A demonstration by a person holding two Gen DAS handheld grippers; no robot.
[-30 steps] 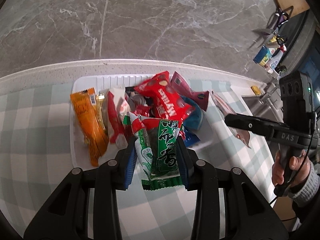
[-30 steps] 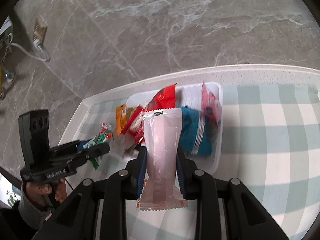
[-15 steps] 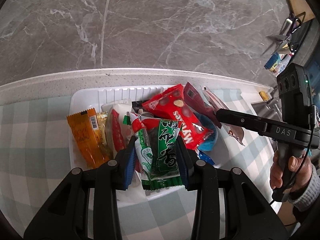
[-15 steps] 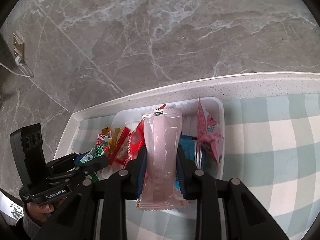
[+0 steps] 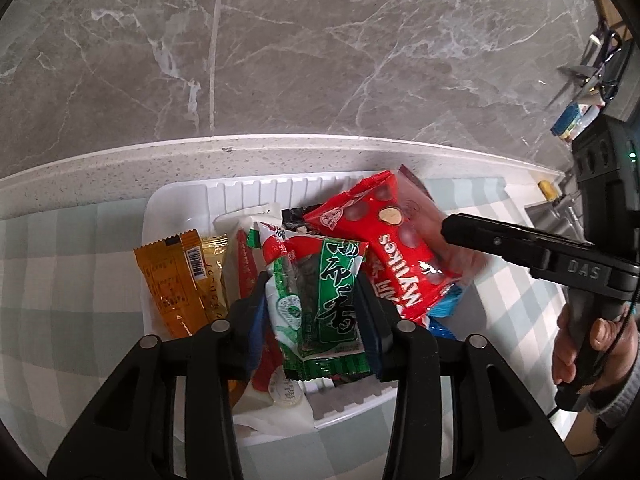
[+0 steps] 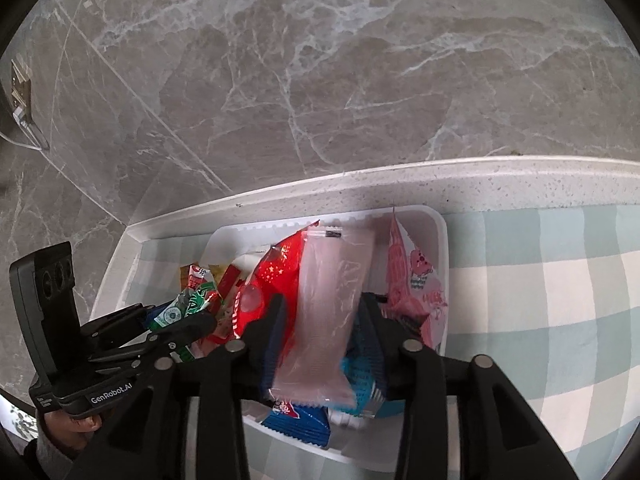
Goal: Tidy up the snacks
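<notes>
Gripping a green packet (image 5: 320, 300) in the left claw (image 5: 316, 312), over the white tray (image 5: 176, 200) of snacks on the checked surface (image 5: 72, 264). Pinching a pale pink packet (image 6: 328, 312) in the right claw (image 6: 322, 320), likewise above the tray (lower end blurred, print unreadable). Lying beneath: an orange packet (image 5: 176, 276), a red packet (image 5: 384, 248), a pink pouch (image 6: 412, 280), blue wrappers (image 6: 300, 420) partly hidden behind the claws. Showing only in part at the right edge, the right hand (image 5: 588, 348).
</notes>
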